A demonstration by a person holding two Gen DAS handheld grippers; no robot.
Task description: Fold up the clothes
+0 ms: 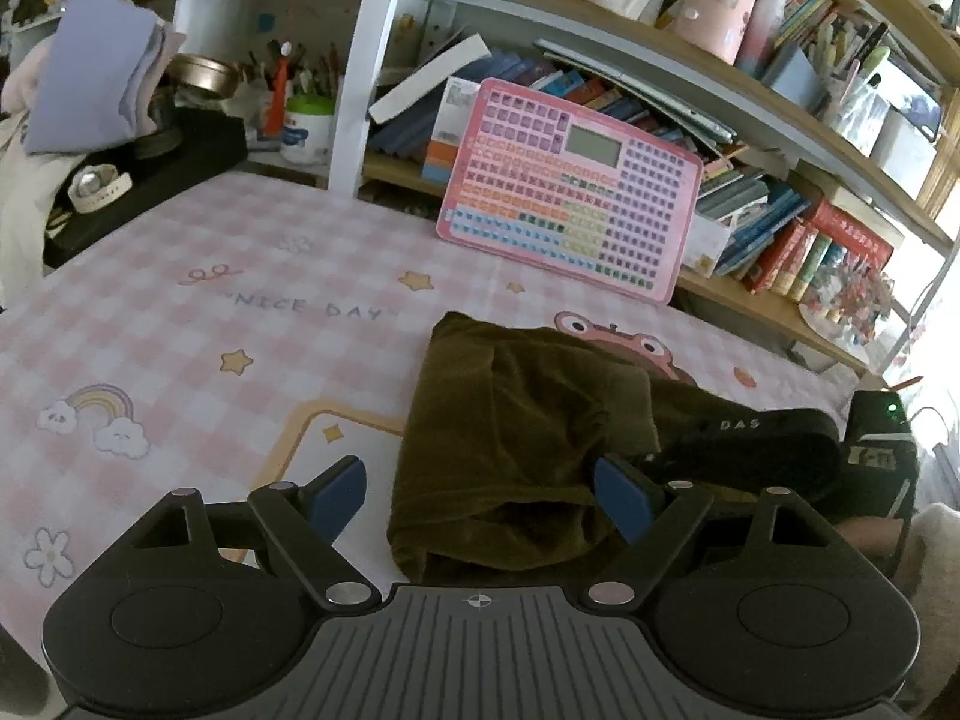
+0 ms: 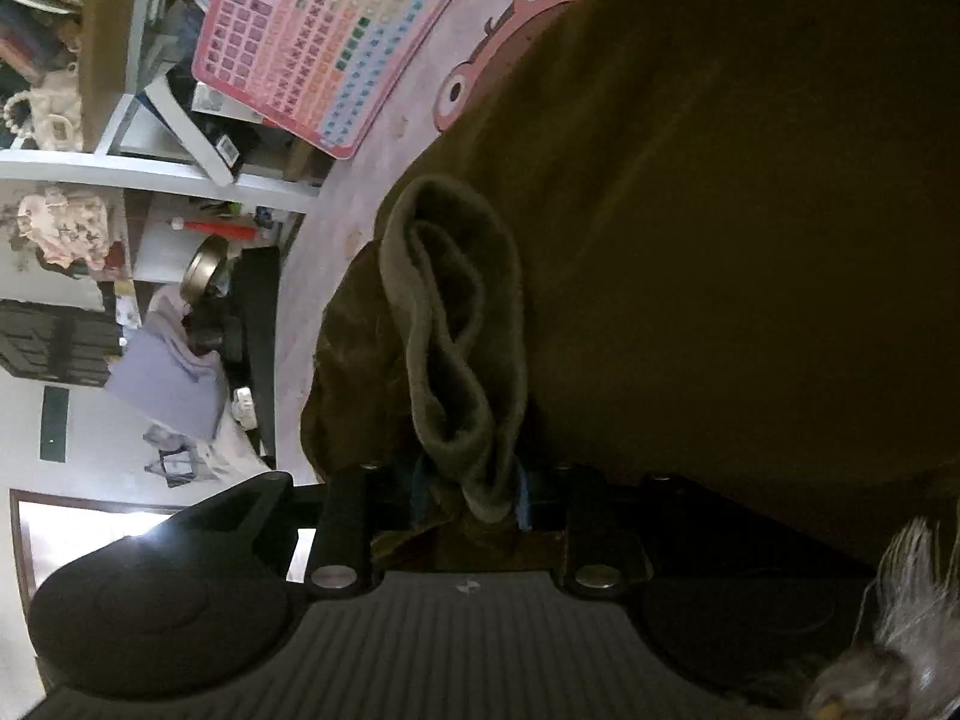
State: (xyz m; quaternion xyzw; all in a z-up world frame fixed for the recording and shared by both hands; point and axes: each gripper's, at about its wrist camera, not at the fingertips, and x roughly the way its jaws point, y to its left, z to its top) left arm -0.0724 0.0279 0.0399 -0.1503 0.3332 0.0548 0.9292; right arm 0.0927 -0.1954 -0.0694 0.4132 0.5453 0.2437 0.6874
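A dark olive-brown garment (image 1: 516, 438) lies folded on the pink checked tablecloth (image 1: 198, 324). In the left wrist view my left gripper (image 1: 480, 495) stands open over the garment's near edge. Its left blue pad (image 1: 339, 495) is off the cloth and its right pad (image 1: 624, 501) is over the fabric. The right gripper's black body (image 1: 756, 450) lies on the garment's right side. In the right wrist view, rolled sideways, my right gripper (image 2: 471, 495) is shut on a thick ribbed hem (image 2: 462, 324) of the garment (image 2: 750, 210), which fills the right of the picture.
A pink toy keyboard (image 1: 570, 192) leans against bookshelves (image 1: 780, 228) at the table's far edge. A black box with a watch (image 1: 144, 180) and a folded lilac cloth (image 1: 96, 72) sit at the far left. A fluffy sleeve (image 2: 900, 630) shows at lower right.
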